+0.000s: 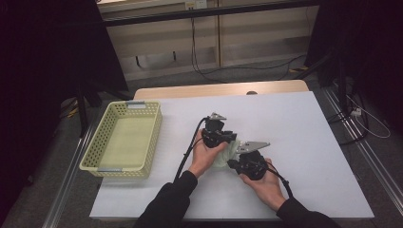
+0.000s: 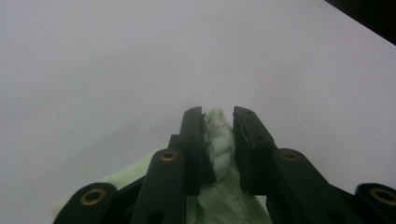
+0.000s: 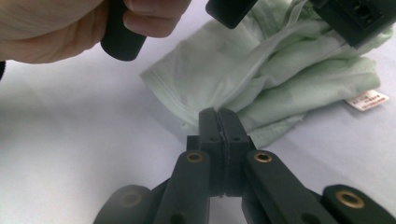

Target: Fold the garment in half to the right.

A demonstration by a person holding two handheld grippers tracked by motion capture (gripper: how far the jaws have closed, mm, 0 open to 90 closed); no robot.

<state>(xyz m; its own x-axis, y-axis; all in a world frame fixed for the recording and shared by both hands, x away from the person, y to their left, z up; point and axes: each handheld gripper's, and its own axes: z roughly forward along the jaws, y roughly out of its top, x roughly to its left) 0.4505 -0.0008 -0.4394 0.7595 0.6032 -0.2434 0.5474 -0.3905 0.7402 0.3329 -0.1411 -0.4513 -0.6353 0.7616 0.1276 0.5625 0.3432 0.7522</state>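
A: Where's the crumpled pale green cloth garment point(image 1: 223, 154)?
B: Table point(image 1: 294, 142) centre, four o'clock of the yellow perforated plastic basket point(image 1: 124, 141).
A: Grippers?
B: Left gripper point(image 2: 218, 116) pinches a fold; right gripper point(image 3: 218, 114) is clamped tight at its hem.

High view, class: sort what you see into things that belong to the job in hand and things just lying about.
In the job:
- crumpled pale green cloth garment
- left tongs, gripping a bunch of it
- right tongs, shut at its hem

Lying about:
- yellow perforated plastic basket
- black cables on the floor
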